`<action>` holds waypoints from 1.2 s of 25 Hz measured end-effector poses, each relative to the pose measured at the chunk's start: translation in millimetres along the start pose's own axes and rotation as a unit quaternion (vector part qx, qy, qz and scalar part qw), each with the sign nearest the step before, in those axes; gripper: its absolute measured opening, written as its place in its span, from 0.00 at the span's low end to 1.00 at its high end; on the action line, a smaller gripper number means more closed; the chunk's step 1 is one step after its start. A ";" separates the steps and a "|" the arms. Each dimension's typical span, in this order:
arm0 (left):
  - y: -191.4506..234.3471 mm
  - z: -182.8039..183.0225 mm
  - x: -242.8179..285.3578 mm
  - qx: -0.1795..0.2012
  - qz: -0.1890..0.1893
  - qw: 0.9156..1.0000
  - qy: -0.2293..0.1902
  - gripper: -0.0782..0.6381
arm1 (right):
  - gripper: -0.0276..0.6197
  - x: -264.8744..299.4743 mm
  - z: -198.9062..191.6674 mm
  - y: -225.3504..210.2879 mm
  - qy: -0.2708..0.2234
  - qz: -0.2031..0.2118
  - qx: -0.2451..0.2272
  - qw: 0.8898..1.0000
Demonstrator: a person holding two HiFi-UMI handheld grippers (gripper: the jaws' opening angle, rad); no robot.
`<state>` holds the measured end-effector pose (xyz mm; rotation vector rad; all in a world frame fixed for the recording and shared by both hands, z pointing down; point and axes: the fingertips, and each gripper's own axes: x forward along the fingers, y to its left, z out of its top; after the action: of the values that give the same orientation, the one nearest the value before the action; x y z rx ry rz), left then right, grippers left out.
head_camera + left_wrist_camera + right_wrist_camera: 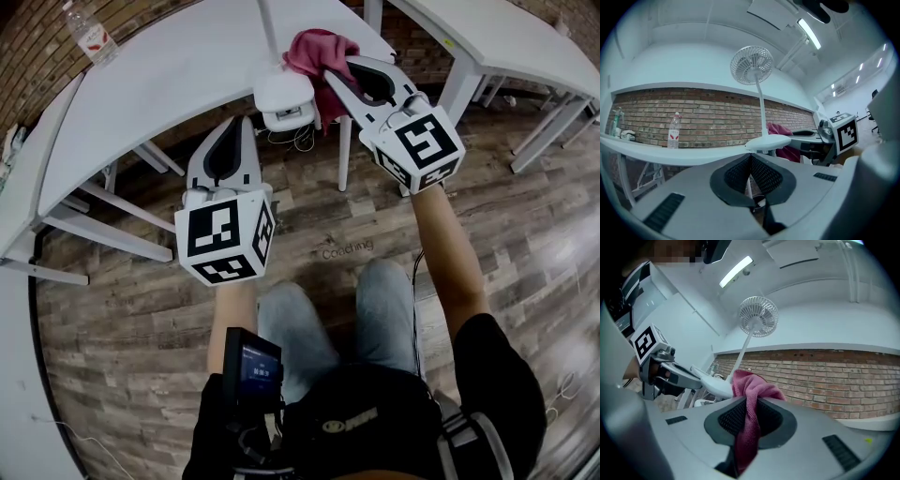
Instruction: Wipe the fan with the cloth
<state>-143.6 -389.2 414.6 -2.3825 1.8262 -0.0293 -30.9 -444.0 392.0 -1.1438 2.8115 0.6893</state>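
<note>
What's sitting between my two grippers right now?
The white round plastic base of the fan, at the edge of the white table, sits between the left gripper and the right gripper, which clamps the pink cloth. The head view shows it.

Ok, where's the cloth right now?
In the head view, the pink cloth is pinched in the right gripper at upper centre, just right of the fan base at the table edge.

"Coaching" lettering [347,250] on wood floor [122,319]; nothing else legible.
</note>
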 end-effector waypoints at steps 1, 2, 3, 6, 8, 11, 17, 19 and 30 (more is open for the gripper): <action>-0.4 -0.5 0.2 0.000 0.000 1.000 0.001 0.11 | 0.13 -2.6 -0.5 1.6 -0.005 -0.001 0.008 1.000; -1.2 -1.4 0.5 0.000 0.000 1.000 0.001 0.11 | 0.13 -5.5 -1.1 3.3 -0.010 -0.003 0.015 1.000; -2.1 -2.6 0.8 0.000 0.000 1.000 0.002 0.11 | 0.13 -8.6 -1.8 5.4 -0.015 -0.005 0.023 1.000; -4.5 -5.5 1.9 0.001 -0.002 1.000 0.003 0.11 | 0.13 -17.0 -4.1 13.0 -0.028 -0.015 0.048 0.998; -6.4 -5.7 2.8 0.001 -0.003 1.000 0.005 0.11 | 0.13 -21.8 -6.8 19.0 -0.036 -0.021 0.067 0.997; -9.4 -5.1 3.8 0.002 -0.005 1.000 0.006 0.11 | 0.13 -27.6 -16.5 28.0 -0.031 -0.028 0.083 0.996; -5.2 -7.5 0.5 0.003 0.001 1.000 0.009 0.11 | 0.13 -26.8 -14.3 51.4 0.007 -0.025 -0.034 0.999; -3.9 -6.0 0.1 0.002 0.001 1.000 0.006 0.11 | 0.13 -24.2 -10.0 58.2 0.041 -0.028 -0.096 0.994; 5.1 -4.9 -11.1 -0.013 0.004 1.000 -0.002 0.11 | 0.13 -28.0 -9.7 77.1 0.113 -0.043 -0.158 0.980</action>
<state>-151.9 -380.2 419.6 -2.3910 1.8448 -0.0020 -60.7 -380.9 436.0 -1.4702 2.8802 1.0957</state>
